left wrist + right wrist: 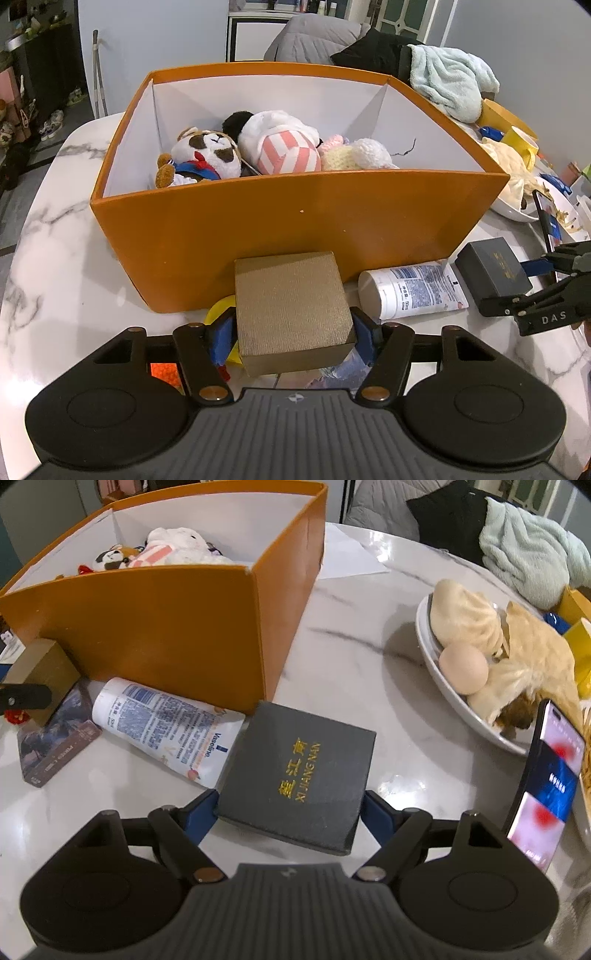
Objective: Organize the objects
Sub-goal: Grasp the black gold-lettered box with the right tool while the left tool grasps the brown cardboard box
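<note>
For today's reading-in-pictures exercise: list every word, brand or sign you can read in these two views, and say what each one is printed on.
"XI JIANG NAN", in gold under three Chinese characters: lid of the dark box.
"Vaseline": white tube; its small print is too fine to read.
"DAS": black gripper arm at the right of the left view.
Small dark card: lettering too blurred.
Phone screen: text too blurred.

Gold box [291,306] and dark box [295,775] beside orange bin [258,229]

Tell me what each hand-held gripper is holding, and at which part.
The left hand-held gripper clamps the gold box by its two opposite side faces. The right hand-held gripper flanks the black box at its sides; whether it grips cannot be told.
</note>
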